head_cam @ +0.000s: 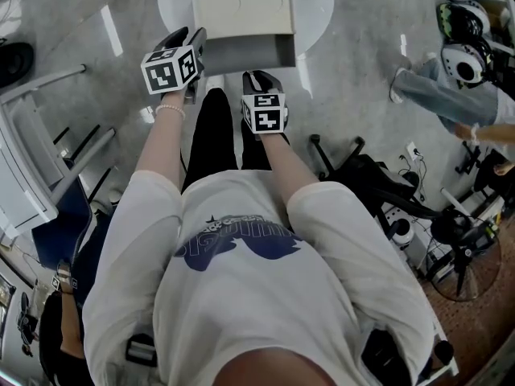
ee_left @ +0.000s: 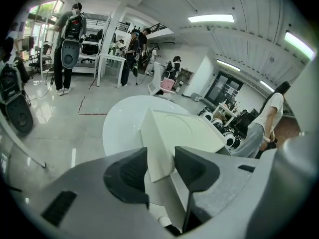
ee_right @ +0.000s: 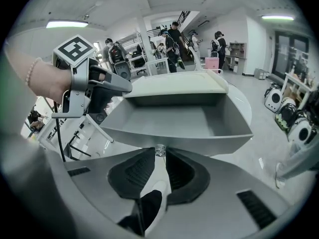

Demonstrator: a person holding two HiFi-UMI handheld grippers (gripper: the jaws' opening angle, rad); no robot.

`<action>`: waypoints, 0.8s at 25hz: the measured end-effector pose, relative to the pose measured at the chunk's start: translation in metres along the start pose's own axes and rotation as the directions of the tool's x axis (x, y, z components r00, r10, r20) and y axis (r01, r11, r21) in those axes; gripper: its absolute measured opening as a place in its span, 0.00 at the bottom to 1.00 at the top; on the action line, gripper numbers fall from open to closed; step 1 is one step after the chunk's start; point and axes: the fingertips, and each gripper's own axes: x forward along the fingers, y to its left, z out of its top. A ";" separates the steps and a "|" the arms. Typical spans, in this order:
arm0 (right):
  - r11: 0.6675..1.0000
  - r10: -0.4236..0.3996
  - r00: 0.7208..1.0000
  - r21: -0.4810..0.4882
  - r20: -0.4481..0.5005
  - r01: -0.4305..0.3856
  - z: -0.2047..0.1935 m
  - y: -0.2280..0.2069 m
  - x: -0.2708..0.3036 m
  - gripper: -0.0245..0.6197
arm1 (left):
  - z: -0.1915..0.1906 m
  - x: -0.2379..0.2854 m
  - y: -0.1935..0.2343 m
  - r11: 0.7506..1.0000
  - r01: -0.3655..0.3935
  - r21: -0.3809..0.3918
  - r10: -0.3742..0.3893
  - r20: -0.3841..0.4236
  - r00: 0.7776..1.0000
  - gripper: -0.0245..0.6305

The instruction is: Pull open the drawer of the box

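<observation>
A cream box (head_cam: 241,10) stands on a round white table (head_cam: 318,6). Its grey drawer (head_cam: 249,52) is pulled out toward me and is empty inside (ee_right: 174,121). My left gripper (head_cam: 195,39) is at the box's near left corner, and its jaws are shut on the box's cream wall (ee_left: 158,153). My right gripper (head_cam: 259,77) is at the middle of the drawer's front, shut on a small clear knob (ee_right: 159,150). In the right gripper view, the left gripper (ee_right: 107,86) shows at the box's left side.
A person in jeans (head_cam: 451,95) stands at the right, beside black-and-white helmets (head_cam: 463,22). A black chair base (head_cam: 362,175) and cables lie on the floor to my right. A white rack (head_cam: 32,159) stands at my left. Several people stand far behind the table (ee_left: 67,44).
</observation>
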 end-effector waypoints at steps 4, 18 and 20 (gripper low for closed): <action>1.000 0.002 1.000 0.010 0.015 -0.002 0.006 -0.003 -0.003 0.14 | 0.006 0.000 -0.004 1.000 -0.002 0.000 0.002 0.009 1.000 0.31; 0.995 -0.032 0.972 0.100 0.233 0.009 0.057 -0.077 -0.080 0.20 | 0.022 -0.039 -0.008 0.995 -0.091 -0.034 0.095 0.140 0.986 0.31; 0.992 -0.053 0.950 0.125 0.308 0.015 0.078 -0.099 -0.105 0.19 | 0.029 -0.059 -0.021 0.995 -0.100 -0.026 0.103 0.195 0.975 0.31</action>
